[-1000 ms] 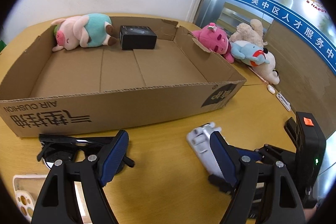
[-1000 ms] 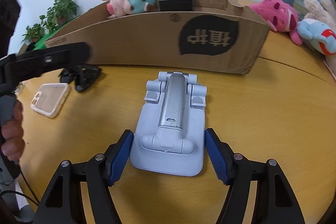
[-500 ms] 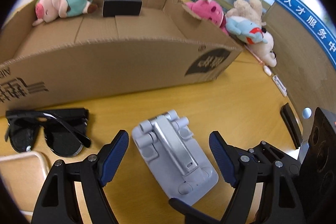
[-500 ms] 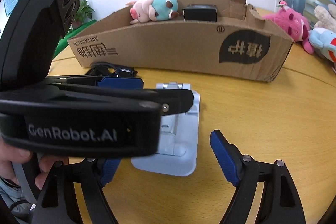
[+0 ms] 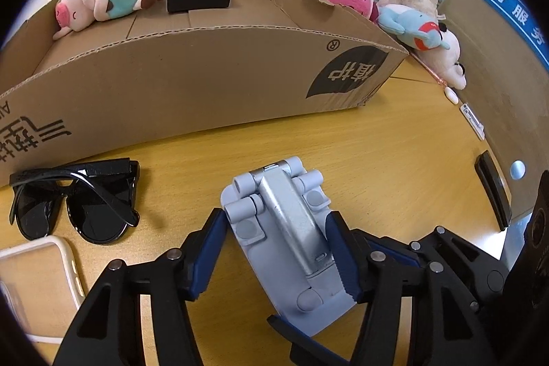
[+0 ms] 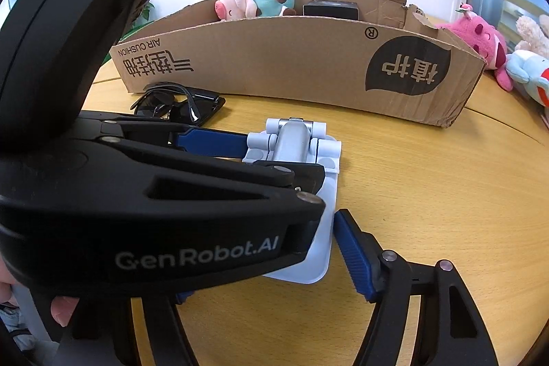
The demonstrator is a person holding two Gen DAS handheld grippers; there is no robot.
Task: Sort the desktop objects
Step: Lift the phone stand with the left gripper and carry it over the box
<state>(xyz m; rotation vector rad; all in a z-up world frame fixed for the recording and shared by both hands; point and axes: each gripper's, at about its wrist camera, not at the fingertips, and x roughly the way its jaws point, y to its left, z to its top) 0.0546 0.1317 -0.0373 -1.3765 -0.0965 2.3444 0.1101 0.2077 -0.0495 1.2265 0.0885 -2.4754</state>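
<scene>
My left hand-held gripper (image 5: 278, 249) has dropped over the phone stand (image 5: 291, 235) lying flat on the bench (image 5: 394, 167), jaws closing onto its sides for boxing; the right hand-held gripper (image 6: 274, 263) brackets its base, apart.

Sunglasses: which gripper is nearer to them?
Left. The left gripper straddles the phone stand right beside the sunglasses; the right gripper sits at the stand's far side.
</scene>
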